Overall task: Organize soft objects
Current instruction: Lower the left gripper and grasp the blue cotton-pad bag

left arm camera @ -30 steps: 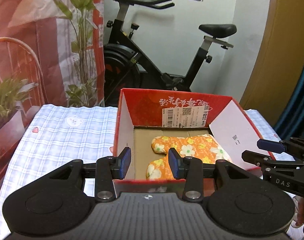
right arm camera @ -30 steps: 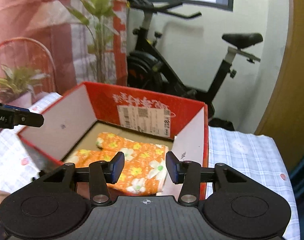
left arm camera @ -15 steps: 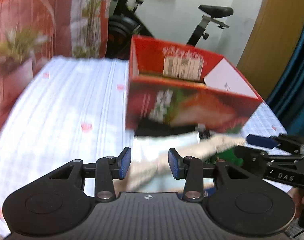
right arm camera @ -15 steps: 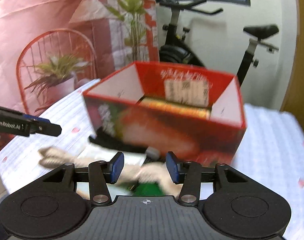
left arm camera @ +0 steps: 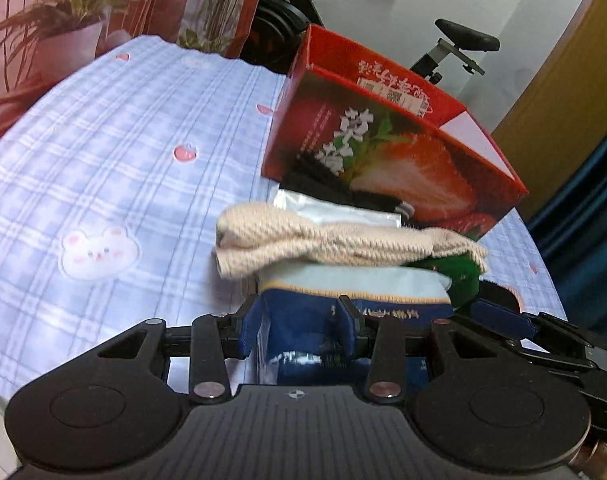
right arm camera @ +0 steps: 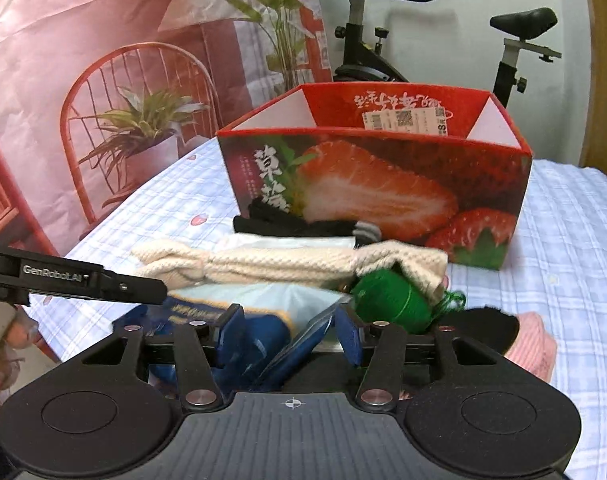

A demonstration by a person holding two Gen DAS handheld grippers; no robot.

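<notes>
A pile of soft things lies in front of the red strawberry box (left arm camera: 403, 160) (right arm camera: 383, 184). On top is a cream knitted piece (left arm camera: 323, 244) (right arm camera: 287, 262). It rests on a blue and white plastic packet (left arm camera: 343, 284) (right arm camera: 263, 296), with a green yarn ball (right arm camera: 387, 300) (left arm camera: 459, 276) to its right. My left gripper (left arm camera: 299, 324) is low at the pile's near edge, open, and the packet's blue end lies between its jaws. My right gripper (right arm camera: 289, 332) is at the same pile. Its jaws are opening, with the packet's corner loose between them.
A black sock (right arm camera: 295, 224) lies against the box front. A black piece (right arm camera: 483, 328) and a pink knitted piece (right arm camera: 531, 344) lie at the right of the pile. The blue checked cloth (left arm camera: 103, 160) stretches bare to the left. Potted plants, a chair backdrop and an exercise bike stand behind.
Both grippers drew back from above the open box and sank to the pile in front of it. The orange floral cloth inside the box is out of sight. The right jaws stand slightly wider.
</notes>
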